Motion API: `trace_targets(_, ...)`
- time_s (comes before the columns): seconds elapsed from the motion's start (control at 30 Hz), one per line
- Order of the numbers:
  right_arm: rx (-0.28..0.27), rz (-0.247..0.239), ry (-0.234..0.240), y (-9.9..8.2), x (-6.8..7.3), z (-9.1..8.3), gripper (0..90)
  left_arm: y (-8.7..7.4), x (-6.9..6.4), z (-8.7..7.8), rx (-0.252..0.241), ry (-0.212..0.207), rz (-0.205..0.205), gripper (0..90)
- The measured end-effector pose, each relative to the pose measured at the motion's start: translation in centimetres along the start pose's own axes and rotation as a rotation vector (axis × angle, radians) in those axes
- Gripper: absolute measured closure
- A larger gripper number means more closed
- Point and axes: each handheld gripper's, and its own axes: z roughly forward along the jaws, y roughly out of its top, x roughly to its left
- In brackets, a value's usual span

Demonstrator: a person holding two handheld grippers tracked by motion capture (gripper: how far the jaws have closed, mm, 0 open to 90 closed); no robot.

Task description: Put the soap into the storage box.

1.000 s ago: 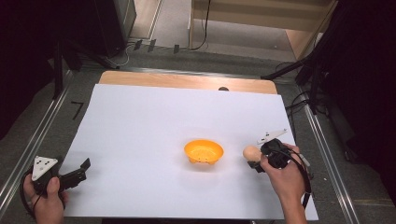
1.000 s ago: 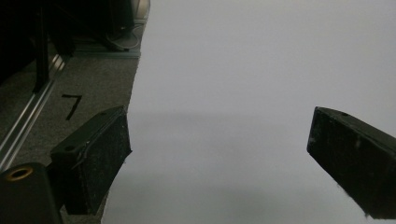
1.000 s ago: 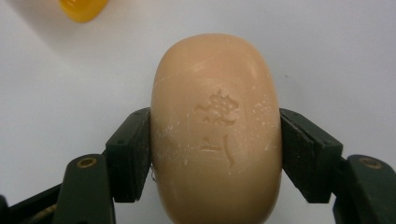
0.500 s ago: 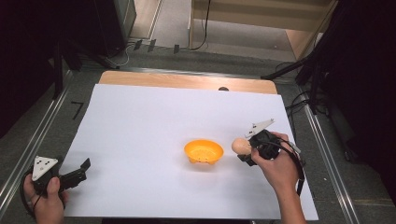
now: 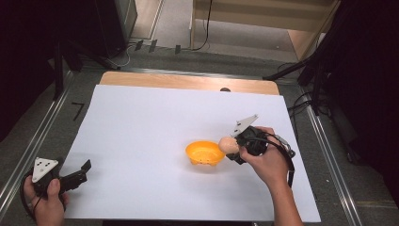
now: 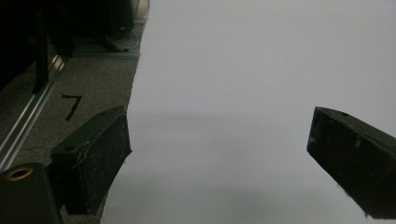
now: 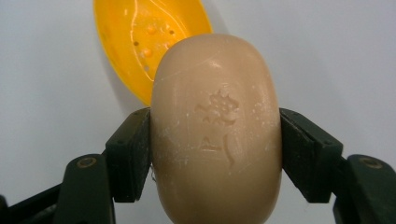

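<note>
The right gripper [image 5: 234, 151] has its jaws clamped on the two sides of a tan soap [image 5: 228, 144], held above the white sheet [image 5: 155, 117] just at 3 o'clock of the orange dish [image 5: 204, 153]; in the right gripper view the soap [image 7: 215, 126] covers the near end of the dish [image 7: 144, 42]. The left gripper [image 5: 75, 175] sits at the sheet's 7 o'clock corner, jaws wide apart with nothing between them.
</note>
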Motion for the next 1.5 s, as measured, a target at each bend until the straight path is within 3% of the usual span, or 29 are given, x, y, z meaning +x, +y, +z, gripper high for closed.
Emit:
trace_targets(0.53,-0.035,-0.108,0.051,2.6,0.6,1.4,32.3,0.0,0.0,0.0,-0.003,0.000,0.001,6.5)
trace_targets(0.83,-0.018,-0.169,0.093,4.0,0.9,2.7,32.3,0.0,0.0,0.0,-0.004,-0.001,0.001,6.5)
trace_targets(1.5,0.014,-0.239,0.167,5.4,1.2,5.1,32.2,0.0,0.0,0.0,-0.004,-0.001,0.000,6.5)
